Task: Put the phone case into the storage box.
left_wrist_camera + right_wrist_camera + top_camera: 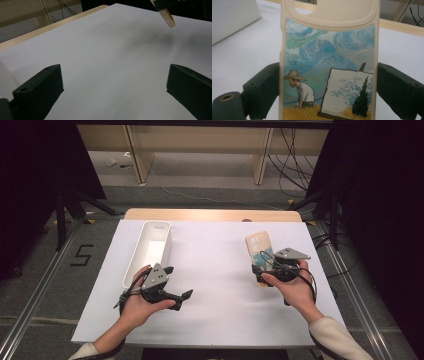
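Two tools in my hands over the white bench [215,270], one loaded and one empty.

My right tool [267,270], right of centre in the high view, pinches a cream phone case [259,251] by its long edges; in the right gripper view the case [329,62] stands upright between the jaws, printed with a blue swirled sky, a man in a straw hat and an easel. My left tool [177,282], lower left of centre, has its jaws spread wide on nothing, just beside a long white tray [150,251] at the upper left.

Black numeral "5" [81,255] marked on the grey floor [45,270], left of the table
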### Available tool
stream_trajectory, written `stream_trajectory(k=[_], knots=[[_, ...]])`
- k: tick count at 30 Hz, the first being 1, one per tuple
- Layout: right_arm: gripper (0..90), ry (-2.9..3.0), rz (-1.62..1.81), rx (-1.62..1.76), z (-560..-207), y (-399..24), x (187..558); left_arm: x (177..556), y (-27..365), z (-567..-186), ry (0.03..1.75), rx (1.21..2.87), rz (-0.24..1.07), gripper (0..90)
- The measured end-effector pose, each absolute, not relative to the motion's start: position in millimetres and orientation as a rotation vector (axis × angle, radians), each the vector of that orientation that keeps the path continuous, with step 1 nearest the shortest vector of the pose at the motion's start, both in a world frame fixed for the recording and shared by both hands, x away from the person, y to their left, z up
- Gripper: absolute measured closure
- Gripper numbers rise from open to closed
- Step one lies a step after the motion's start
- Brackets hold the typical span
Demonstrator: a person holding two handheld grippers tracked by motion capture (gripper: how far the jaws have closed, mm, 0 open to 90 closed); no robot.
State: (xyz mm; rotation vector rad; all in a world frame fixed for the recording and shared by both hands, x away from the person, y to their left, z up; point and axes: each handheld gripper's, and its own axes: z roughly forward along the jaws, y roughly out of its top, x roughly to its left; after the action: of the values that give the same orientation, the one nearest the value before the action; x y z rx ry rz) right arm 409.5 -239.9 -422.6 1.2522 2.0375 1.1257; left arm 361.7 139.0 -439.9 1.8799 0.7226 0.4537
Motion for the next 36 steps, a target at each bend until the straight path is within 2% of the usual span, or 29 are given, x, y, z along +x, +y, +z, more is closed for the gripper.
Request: stream_trajectory(k=[13, 36], knots=[[11.4, 2.024, 1.191, 1.173, -421.1, -220.2, 412.1, 383.6, 118.5, -418.7, 0.700, 1.839, 0.491, 1.2], [11.4, 2.013, 1.278, 1.070, -420.4, -190.7, 412.1, 417.8, 77.7, -388.5, 0.690, 1.718, 0.418, 3.7]])
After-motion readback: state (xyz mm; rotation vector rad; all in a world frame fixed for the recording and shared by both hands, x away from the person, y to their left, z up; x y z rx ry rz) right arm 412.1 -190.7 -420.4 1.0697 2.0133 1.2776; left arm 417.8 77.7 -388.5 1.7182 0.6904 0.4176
